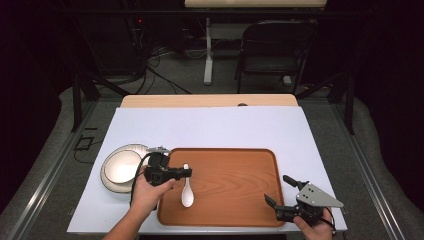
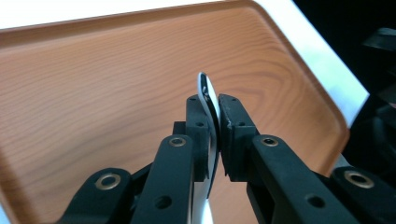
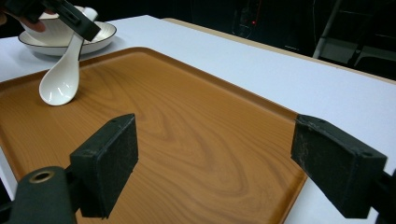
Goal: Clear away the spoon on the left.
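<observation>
White ceramic spoon (image 1: 186, 193), handle raised, bowl end resting on the wooden tray (image 1: 235, 190)

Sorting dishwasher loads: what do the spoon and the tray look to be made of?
The spoon looks like glazed white ceramic: thick, smooth and glossy, though melamine is possible. The tray shows brown wood grain under a satin sheen; its even, moulded rim suggests printed laminate or plastic rather than solid wood.

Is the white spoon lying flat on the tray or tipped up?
Tipped up. The left claw pinches the spoon by its handle, which slants upward, while the scoop end touches the wooden tray.
</observation>
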